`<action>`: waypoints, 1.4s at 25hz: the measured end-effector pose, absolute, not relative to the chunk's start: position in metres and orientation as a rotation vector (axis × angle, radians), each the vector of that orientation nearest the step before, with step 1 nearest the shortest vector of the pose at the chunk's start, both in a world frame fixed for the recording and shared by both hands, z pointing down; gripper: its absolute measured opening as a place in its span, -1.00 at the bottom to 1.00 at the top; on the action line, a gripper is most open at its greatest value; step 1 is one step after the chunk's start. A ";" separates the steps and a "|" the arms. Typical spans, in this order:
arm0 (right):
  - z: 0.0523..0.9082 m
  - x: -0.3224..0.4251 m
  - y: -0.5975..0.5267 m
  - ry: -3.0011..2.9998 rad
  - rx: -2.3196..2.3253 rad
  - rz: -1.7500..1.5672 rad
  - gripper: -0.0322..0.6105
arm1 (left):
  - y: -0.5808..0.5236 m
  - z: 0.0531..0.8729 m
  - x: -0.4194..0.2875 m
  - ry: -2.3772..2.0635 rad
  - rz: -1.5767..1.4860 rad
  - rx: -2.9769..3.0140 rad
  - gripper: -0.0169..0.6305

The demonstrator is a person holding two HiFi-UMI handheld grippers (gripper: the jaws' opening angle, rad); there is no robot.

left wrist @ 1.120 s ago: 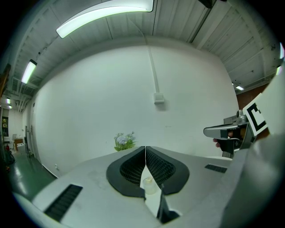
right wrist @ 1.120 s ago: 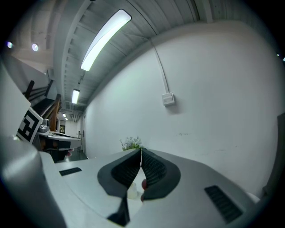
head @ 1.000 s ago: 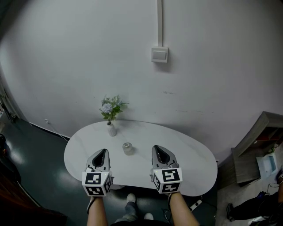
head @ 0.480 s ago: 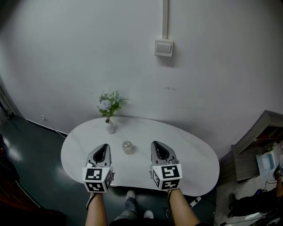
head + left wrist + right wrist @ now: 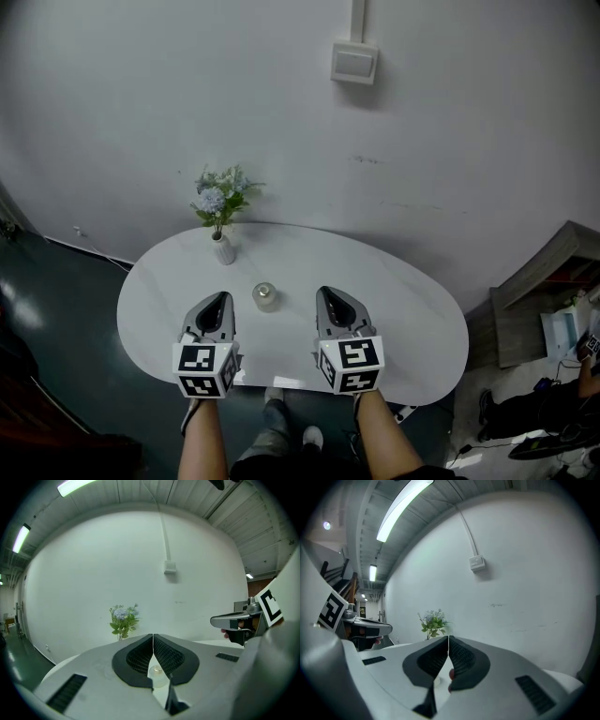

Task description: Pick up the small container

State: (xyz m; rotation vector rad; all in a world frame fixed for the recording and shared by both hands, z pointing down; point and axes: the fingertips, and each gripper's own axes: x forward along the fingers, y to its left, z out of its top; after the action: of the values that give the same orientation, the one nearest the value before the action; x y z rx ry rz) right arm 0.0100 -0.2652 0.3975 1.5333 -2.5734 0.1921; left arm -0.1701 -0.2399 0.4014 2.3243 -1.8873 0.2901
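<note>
Approach step. I hold the left hand-held gripper (image 5: 217,302) and right hand-held gripper (image 5: 329,296) clenched, empty. The container (image 5: 264,296) stands between them on the bench (image 5: 403,323), toward 12 o'clock. Next, I judge: open one, straddle it.

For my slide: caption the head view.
Left gripper and right gripper, shut, flank small clear container on white oval table.

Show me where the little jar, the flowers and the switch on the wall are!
little jar (image 5: 264,296): head view, on the middle of its round top.
flowers (image 5: 217,196): head view, on the pale blue bloom in the bunch.
switch (image 5: 354,62): head view, on the middle of its white plate.
</note>
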 end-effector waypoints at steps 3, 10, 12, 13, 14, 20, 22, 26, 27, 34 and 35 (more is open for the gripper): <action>0.408 0.010 -0.271 -2.556 1.527 0.214 -0.69 | -0.247 0.413 -0.167 -1.863 0.306 2.317 -0.91; 0.432 0.001 -0.282 -2.528 1.505 0.270 -0.69 | -0.260 0.439 -0.164 -1.804 0.345 2.302 -0.91; 0.438 -0.002 -0.283 -2.522 1.499 0.287 -0.69 | -0.264 0.446 -0.164 -1.792 0.353 2.296 -0.91; 0.442 -0.003 -0.285 -2.517 1.495 0.296 -0.69 | -0.265 0.450 -0.164 -1.786 0.358 2.293 -0.91; 0.446 -0.005 -0.286 -2.513 1.491 0.305 -0.69 | -0.266 0.454 -0.165 -1.779 0.364 2.290 -0.91; 0.474 -0.012 -0.289 -2.479 1.467 0.358 -0.69 | -0.271 0.483 -0.166 -1.733 0.396 2.263 -0.91; 0.485 -0.014 -0.289 -2.467 1.456 0.373 -0.69 | -0.272 0.493 -0.167 -1.722 0.404 2.249 -0.91; 0.500 -0.016 -0.290 -2.448 1.444 0.398 -0.69 | -0.273 0.511 -0.168 -1.701 0.416 2.225 -0.91; 0.503 -0.016 -0.290 -2.444 1.442 0.405 -0.69 | -0.273 0.515 -0.168 -1.694 0.418 2.218 -0.91; 0.527 -0.018 -0.290 -2.417 1.424 0.448 -0.69 | -0.274 0.539 -0.164 -1.657 0.427 2.192 -0.91; 0.529 -0.019 -0.289 -2.414 1.423 0.451 -0.69 | -0.273 0.541 -0.163 -1.653 0.426 2.193 -0.91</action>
State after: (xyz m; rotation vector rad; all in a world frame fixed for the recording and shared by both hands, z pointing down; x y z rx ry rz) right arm -0.0187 -0.2892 0.5290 1.4232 -2.4143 0.4508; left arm -0.1635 -0.2735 0.5410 2.1930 -1.6530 0.4259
